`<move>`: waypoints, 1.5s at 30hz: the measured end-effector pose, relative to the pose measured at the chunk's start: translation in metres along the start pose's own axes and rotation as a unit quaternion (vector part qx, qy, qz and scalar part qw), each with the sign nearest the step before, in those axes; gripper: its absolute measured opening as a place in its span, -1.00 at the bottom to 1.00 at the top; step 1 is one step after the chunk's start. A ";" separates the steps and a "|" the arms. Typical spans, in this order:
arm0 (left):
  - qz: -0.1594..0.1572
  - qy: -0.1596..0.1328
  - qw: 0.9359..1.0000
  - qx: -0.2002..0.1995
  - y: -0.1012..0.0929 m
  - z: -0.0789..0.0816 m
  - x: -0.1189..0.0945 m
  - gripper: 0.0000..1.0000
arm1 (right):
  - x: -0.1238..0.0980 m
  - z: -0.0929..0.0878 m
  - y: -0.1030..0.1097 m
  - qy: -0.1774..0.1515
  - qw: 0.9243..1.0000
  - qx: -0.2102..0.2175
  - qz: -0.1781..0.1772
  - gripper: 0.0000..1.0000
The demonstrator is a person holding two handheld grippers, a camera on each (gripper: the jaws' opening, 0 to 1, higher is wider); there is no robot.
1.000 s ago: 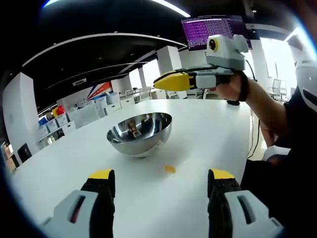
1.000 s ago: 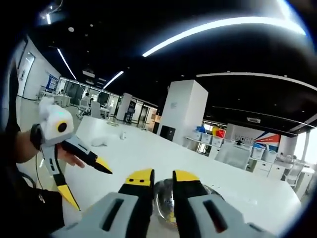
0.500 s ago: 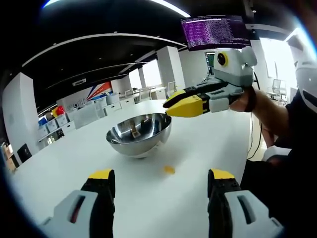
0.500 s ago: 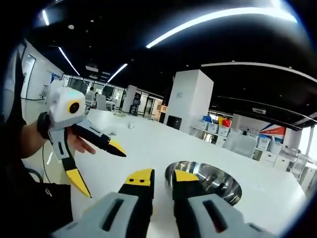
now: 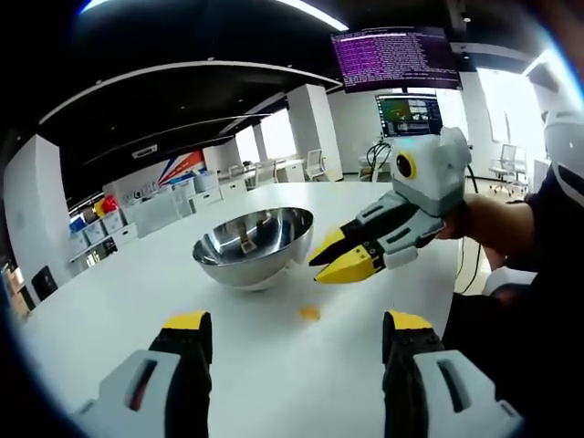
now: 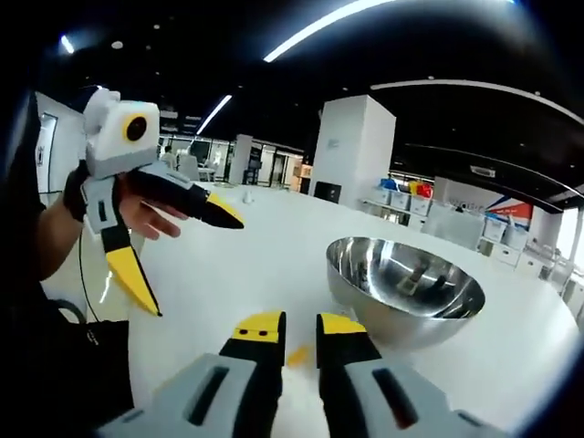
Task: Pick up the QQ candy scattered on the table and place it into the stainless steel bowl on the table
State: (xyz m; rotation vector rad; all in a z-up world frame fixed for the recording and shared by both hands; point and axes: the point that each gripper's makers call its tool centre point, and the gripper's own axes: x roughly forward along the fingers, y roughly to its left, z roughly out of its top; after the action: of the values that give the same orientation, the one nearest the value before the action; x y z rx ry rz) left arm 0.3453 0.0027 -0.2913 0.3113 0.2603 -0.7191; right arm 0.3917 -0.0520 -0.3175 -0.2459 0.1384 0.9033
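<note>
A stainless steel bowl (image 5: 254,245) stands on the white table (image 5: 109,301), with a small brownish piece inside it. One yellow QQ candy (image 5: 310,313) lies on the table just in front of the bowl. My left gripper (image 5: 298,324) is open wide, with nothing between its jaws, a short way short of the candy. My right gripper (image 5: 333,260) reaches in from the right, its tips low beside the bowl and just above the candy. In the right gripper view my right gripper (image 6: 298,327) has its jaws close together, the candy (image 6: 297,356) beyond them, the bowl (image 6: 406,287) to the right and the left gripper (image 6: 187,260) open at left.
A person's hand (image 5: 474,224) holds the right gripper at the table's right edge. Monitors (image 5: 397,59) hang behind. Shelves with coloured boxes (image 5: 100,214) and white pillars (image 6: 351,151) stand beyond the table's far side.
The right gripper has dropped from above the bowl to just above the candy beside the bowl. The left gripper has stayed still and open.
</note>
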 end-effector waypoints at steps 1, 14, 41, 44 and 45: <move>0.000 0.000 1.000 0.000 0.000 0.000 0.000 0.52 | 0.002 -0.003 0.000 0.004 1.000 0.003 -0.001 -0.75; -0.002 0.002 1.000 -0.001 -0.002 -0.002 0.001 0.52 | 0.015 -0.034 0.006 0.040 0.999 0.023 -0.010 -0.75; -0.003 0.005 1.000 -0.003 -0.001 -0.006 0.002 0.51 | 0.022 -0.053 0.007 0.061 0.997 0.045 -0.017 -0.84; -0.003 0.004 1.000 -0.002 -0.001 -0.005 0.002 0.51 | 0.021 -0.053 0.006 0.060 0.997 0.041 -0.019 -0.87; -0.003 0.003 1.000 -0.002 -0.001 -0.005 0.002 0.51 | 0.021 -0.053 0.006 0.059 0.997 0.037 -0.018 -0.88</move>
State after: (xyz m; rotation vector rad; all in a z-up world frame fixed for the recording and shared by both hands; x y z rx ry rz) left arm 0.3460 0.0026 -0.2965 0.3085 0.2698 -0.7242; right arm 0.3995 -0.0468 -0.3743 -0.2330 0.2756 0.8457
